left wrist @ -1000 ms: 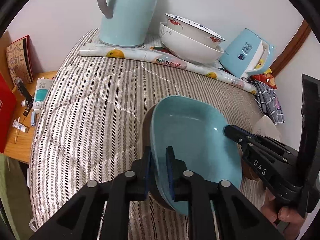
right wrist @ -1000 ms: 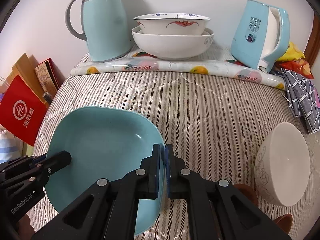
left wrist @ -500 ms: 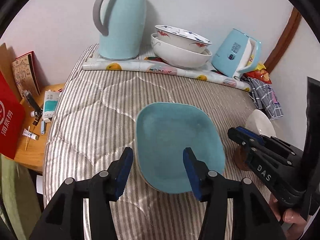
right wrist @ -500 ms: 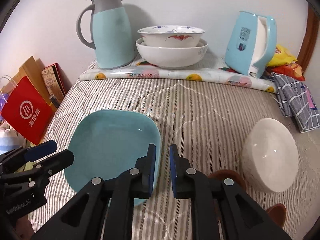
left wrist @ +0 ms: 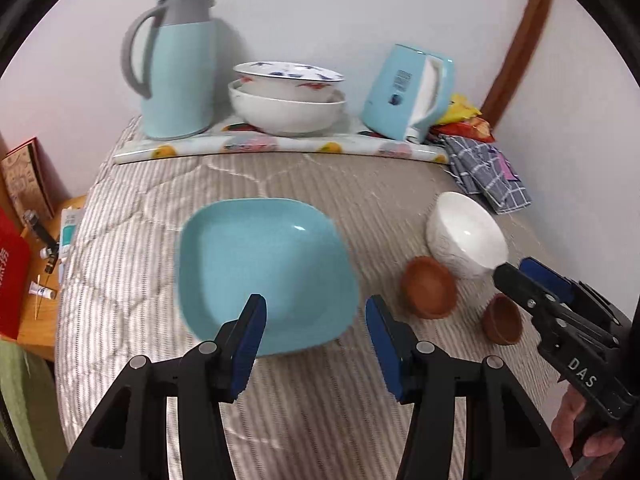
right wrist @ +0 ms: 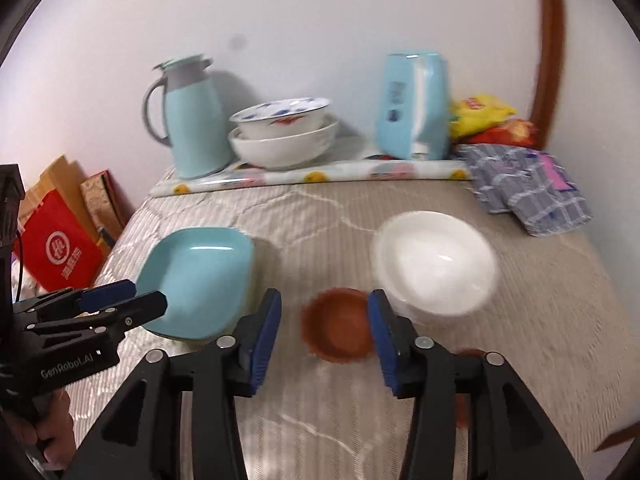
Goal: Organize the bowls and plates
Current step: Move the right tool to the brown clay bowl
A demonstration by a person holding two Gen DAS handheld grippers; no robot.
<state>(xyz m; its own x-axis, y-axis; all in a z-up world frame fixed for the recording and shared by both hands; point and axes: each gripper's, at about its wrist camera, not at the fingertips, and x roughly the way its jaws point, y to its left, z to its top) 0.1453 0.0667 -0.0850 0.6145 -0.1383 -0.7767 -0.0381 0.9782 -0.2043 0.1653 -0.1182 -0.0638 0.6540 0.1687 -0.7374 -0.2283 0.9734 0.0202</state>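
Observation:
A light blue square plate (left wrist: 264,272) (right wrist: 200,276) lies flat on the striped quilt (left wrist: 280,400), with a pale rim of something showing beneath it in the right wrist view. My left gripper (left wrist: 314,304) (right wrist: 140,296) hovers open above the plate's near edge, holding nothing. My right gripper (right wrist: 324,300) (left wrist: 514,268) has its jaws opening and empty; a small brown bowl (right wrist: 338,328) (left wrist: 430,292) lies on the quilt beyond its fingers. A white bowl (right wrist: 436,264) (left wrist: 464,236) sits just right of it. A second brown bowl (left wrist: 502,320) is partly hidden.
Two stacked white bowls (left wrist: 288,100) stand at the back between a blue thermos jug (left wrist: 176,68) and a blue kettle (left wrist: 408,96). A checked cloth (left wrist: 488,172) and snack bags (right wrist: 480,116) lie at the right. A red bag (right wrist: 60,248) stands off the left edge.
Both grippers have let go of the blue plate, opened, and drawn back and up. The plate now rests flat. The right wrist view has swung right over the brown bowl.

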